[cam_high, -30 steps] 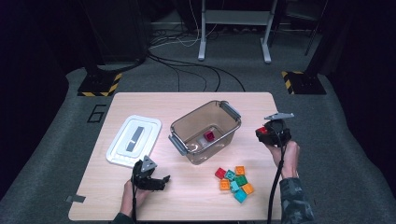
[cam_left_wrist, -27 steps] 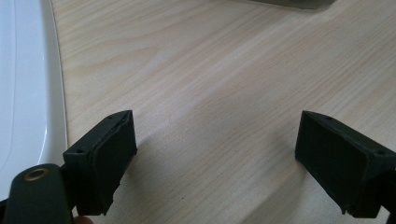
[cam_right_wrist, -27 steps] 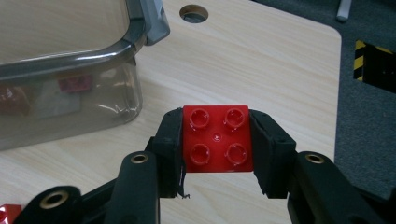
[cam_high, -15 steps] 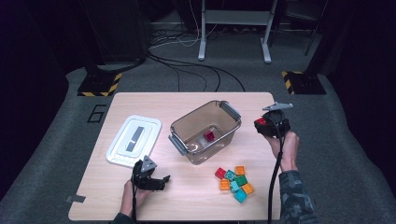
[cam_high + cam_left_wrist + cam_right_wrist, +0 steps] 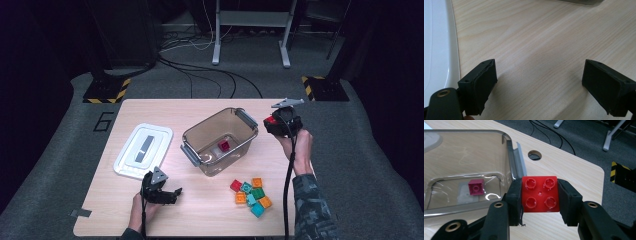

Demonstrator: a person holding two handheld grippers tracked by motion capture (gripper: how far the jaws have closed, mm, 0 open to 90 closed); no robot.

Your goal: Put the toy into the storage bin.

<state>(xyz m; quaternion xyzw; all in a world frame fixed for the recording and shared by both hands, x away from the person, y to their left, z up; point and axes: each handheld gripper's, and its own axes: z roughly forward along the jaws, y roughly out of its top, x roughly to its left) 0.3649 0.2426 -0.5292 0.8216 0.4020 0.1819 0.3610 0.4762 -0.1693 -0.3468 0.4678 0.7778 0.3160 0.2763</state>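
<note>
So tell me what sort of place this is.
Likely a lab or recording studio, not a home: a lone wooden table on grey carpet, hazard-striped stand feet, loose cables on the floor, and dark surroundings.

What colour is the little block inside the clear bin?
Dark pink, almost magenta. The block lies on the bin floor, clearest in the right gripper view.

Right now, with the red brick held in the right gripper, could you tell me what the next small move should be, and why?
Probably carry the right gripper a little further over the clear plastic bin, then open. Its jaws clamp the red four-stud brick beside the bin's rim, not yet above its opening, and a magenta brick already lies inside.
</note>
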